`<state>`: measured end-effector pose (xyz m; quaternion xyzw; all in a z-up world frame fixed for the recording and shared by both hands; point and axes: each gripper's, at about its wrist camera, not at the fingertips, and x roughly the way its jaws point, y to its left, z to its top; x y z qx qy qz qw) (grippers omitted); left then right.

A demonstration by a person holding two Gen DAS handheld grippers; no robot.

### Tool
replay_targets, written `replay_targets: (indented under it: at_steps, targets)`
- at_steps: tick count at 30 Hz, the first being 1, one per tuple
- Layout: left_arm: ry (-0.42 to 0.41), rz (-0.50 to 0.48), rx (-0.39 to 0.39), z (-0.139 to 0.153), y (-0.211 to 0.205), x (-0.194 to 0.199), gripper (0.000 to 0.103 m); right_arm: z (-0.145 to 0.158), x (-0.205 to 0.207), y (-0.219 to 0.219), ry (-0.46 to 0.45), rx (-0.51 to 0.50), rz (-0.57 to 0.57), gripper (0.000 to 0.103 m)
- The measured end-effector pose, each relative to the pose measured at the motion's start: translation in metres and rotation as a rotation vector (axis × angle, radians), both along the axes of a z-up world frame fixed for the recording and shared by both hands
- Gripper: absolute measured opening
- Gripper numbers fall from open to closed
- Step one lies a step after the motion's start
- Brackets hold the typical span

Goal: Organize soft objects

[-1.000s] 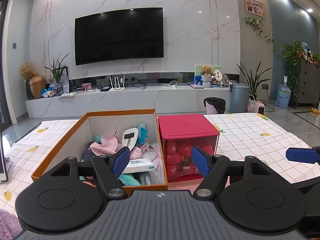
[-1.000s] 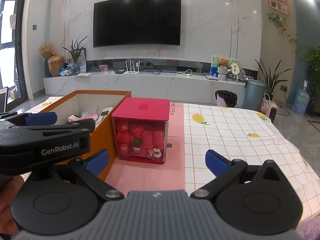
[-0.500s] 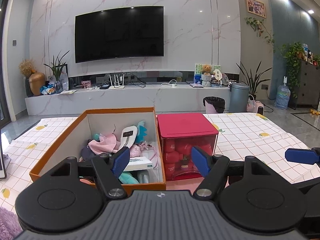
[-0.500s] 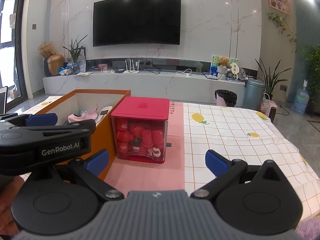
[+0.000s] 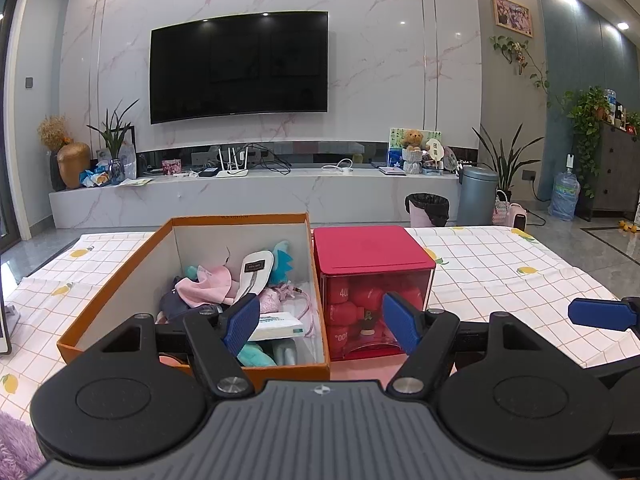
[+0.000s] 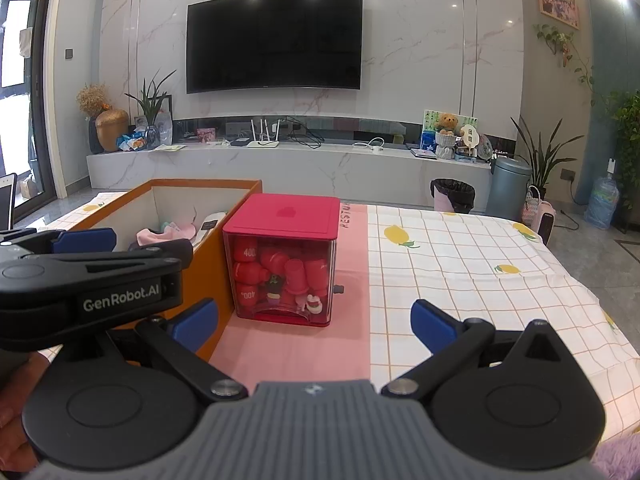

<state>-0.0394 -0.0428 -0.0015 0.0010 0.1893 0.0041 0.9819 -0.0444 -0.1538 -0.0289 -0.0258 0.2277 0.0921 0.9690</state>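
Low in both frames, your left hand-held gripper (image 5: 320,322) and right hand-held gripper (image 6: 314,324) gape wide, empty, before the orange box (image 5: 120,280) of soft things.

**Barely a shift in one view**

In the left wrist view the framing has crept a little. The orange box (image 5: 120,280) and the red-lidded container (image 5: 372,248) beside it now sit a touch higher and further left than a second ago. The television (image 5: 240,66) on the wall has edged up likewise. The white object (image 5: 3,320) at the left border shows a narrower sliver than before. In the right wrist view the only difference is a hair's drift of the red-lidded container.
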Motion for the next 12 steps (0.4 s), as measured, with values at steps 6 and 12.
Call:
replay_targets:
  at_steps: [6, 12]
  targets:
    - [0.012, -0.001, -0.003, -0.0003, -0.0011, 0.0006, 0.083, 0.0004, -0.0001, -0.0001, 0.003, -0.002, 0.000, 0.100]
    - [0.005, 0.001, -0.002, -0.0015, -0.0021, -0.0004, 0.083, 0.0002, -0.0005, -0.0006, 0.001, -0.002, 0.001, 0.100]
